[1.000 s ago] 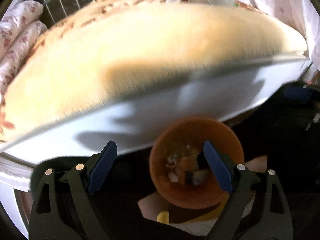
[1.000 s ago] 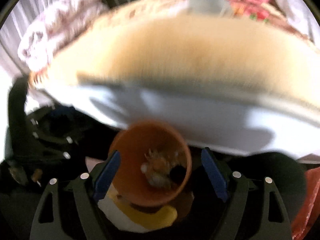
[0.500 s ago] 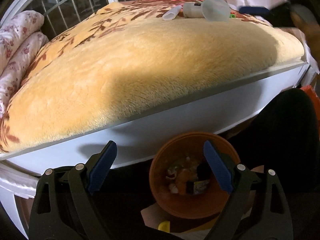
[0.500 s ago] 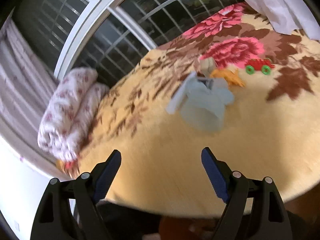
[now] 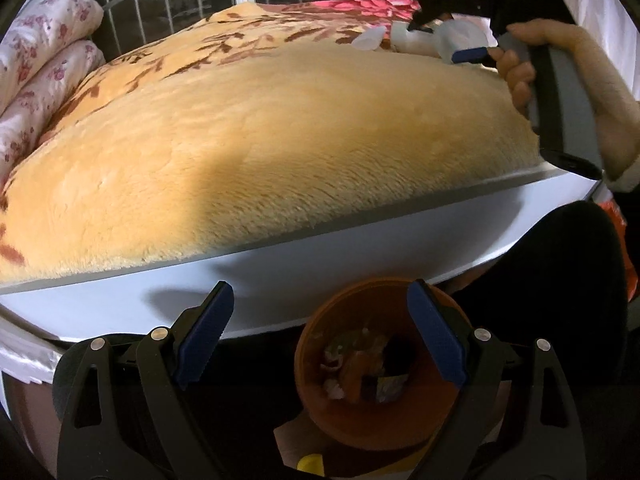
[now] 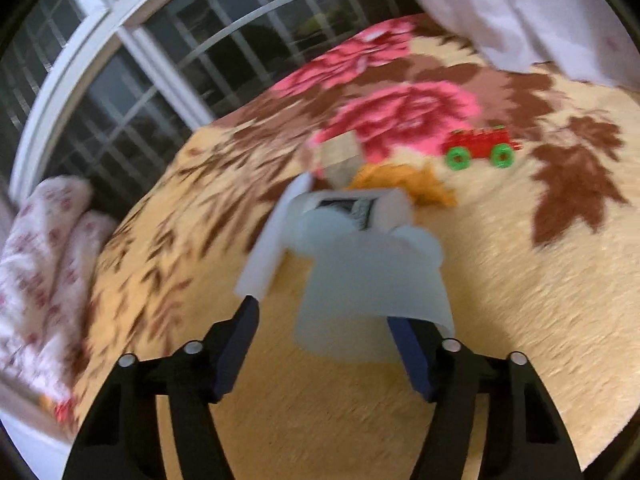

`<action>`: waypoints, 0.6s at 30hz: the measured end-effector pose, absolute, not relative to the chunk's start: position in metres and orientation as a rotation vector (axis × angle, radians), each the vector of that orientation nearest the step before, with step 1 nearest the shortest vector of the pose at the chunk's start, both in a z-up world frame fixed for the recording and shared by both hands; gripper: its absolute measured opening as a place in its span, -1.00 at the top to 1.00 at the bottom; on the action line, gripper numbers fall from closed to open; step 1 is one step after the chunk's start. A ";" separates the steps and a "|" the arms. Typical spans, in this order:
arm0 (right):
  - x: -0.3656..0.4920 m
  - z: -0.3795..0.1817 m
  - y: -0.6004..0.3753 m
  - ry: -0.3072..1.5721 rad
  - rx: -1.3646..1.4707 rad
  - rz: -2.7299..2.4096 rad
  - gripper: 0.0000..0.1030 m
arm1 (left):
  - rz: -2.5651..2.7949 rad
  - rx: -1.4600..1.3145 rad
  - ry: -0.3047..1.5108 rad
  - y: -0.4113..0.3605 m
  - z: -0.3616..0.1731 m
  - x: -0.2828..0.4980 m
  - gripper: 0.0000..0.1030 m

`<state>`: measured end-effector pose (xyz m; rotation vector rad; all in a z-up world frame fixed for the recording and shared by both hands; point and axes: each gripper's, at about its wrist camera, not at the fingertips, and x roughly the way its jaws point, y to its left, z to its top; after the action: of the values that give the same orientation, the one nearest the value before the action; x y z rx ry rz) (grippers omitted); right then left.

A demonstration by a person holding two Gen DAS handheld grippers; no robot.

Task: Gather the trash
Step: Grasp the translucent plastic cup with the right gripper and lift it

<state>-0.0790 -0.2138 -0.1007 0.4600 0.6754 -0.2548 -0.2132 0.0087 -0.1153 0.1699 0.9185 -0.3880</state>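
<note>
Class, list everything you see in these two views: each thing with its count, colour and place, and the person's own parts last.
blanket: one, yellow with brown leaves and pink flowers, covering the bed
rolled bedding: one, white with pink print, at the bed's left end
window bars: several, white, behind the bed
translucent plastic cup: one, whitish, lying on the blanket between the right tool's fingers
toy wagon: one, red with green wheels, on the blanket beyond the cup
orange scrap: one, behind the cup
bin: one, orange, on the floor below the bed, trash inside
left tool: open, above the bin
right tool: open around the cup
hand: one, holding the right tool
</note>
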 end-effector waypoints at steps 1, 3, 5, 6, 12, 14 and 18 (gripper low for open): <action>-0.078 -0.101 -0.216 0.674 0.457 -0.279 -0.01 | -0.388 0.166 0.916 0.010 -0.115 -0.213 -0.68; -0.078 -0.100 -0.218 0.670 0.427 -0.313 0.53 | -0.387 0.164 0.909 0.012 -0.115 -0.214 -0.68; -0.079 -0.099 -0.218 0.667 0.407 -0.296 0.84 | -0.387 0.162 0.903 0.014 -0.114 -0.214 -0.68; -0.082 -0.096 -0.216 0.658 0.381 -0.298 0.87 | -0.388 0.160 0.902 0.015 -0.114 -0.214 -0.68; -0.108 -0.085 -0.222 0.640 0.366 -0.177 0.87 | -0.405 0.156 0.880 0.014 -0.104 -0.216 -0.68; -0.117 -0.081 -0.223 0.636 0.366 -0.131 0.87 | -0.405 0.160 0.867 0.013 -0.098 -0.215 -0.68; -0.142 -0.071 -0.221 0.639 0.319 -0.029 0.87 | -0.422 0.133 0.837 0.010 -0.076 -0.202 -0.68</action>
<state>-0.1421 -0.2212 -0.0712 0.3194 0.6389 -0.0285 -0.2019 0.0098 -0.0762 0.1325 0.8375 -0.4217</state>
